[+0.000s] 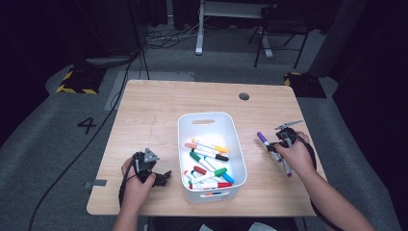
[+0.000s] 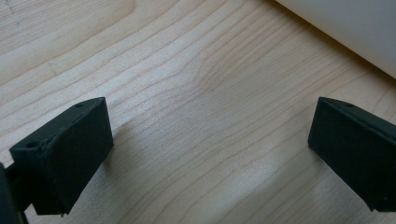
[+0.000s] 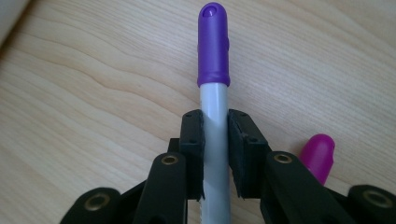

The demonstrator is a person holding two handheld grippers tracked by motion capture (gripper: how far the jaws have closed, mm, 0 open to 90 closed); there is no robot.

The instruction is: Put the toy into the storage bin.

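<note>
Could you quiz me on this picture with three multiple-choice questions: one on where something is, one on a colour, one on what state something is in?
1. Where does the white bin stand?
A. near the middle of the table, between the two hands
B. on the floor
C. at the table's far left corner

2. What colour is the cap of the marker in the right tool?
A. green
B. purple
C. orange

3. How does the left tool stand?
A. shut on a marker
B. shut on the bin's rim
C. open, with nothing between its jaws

Answers:
1. A, since the high view shows the bin mid-table with a hand on each side.
2. B, since the right gripper view shows a purple cap above the jaws pressed on the grey barrel.
3. C, since the left gripper view shows bare wood between wide-apart jaws.
</note>
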